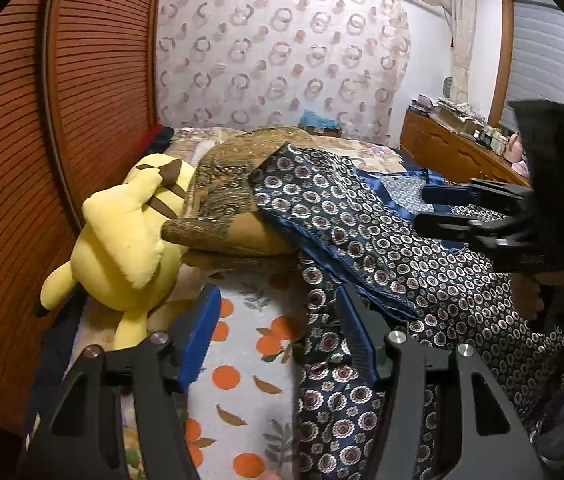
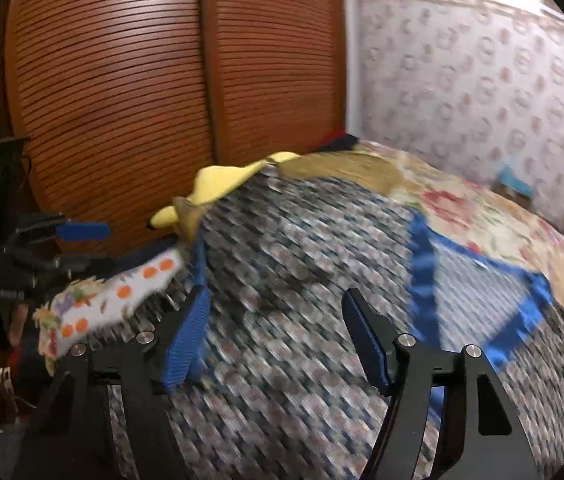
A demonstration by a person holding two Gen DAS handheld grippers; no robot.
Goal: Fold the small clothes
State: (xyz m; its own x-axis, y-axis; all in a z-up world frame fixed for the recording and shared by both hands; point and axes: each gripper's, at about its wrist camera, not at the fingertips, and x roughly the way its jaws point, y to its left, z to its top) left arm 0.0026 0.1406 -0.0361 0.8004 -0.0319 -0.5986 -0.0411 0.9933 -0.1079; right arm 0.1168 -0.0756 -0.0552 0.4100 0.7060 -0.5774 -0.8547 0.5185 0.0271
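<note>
Bedroom scene, seen from two wrist cameras above a bed. Spread across the bed, a dark navy satin garment (image 1: 366,224) printed with small round medallions and trimmed in bright blue, one flap folded over on itself and its upper edge lying over a gold-brown patterned cushion (image 1: 226,200). Beneath, a white bedsheet (image 1: 242,344) printed with oranges and leaves. Left of the cushion, touching it, a yellow plush toy (image 1: 122,240) with brown stripes, lying against a slatted reddish-brown wooden wardrobe door (image 1: 82,80). Behind the bed, a pale curtain (image 1: 282,60) patterned with pink rings. Left gripper (image 1: 278,320), black with blue ribbed pads, jaws apart and empty, poised over the sheet at the garment's near-left edge, right pad just over the fabric. Right gripper (image 2: 274,320), same build, jaws likewise parted with nothing clamped, hovering above the garment's middle; that view heavily motion-blurred. Also visible at the right edge of the left view, held in a hand (image 1: 542,292).
</note>
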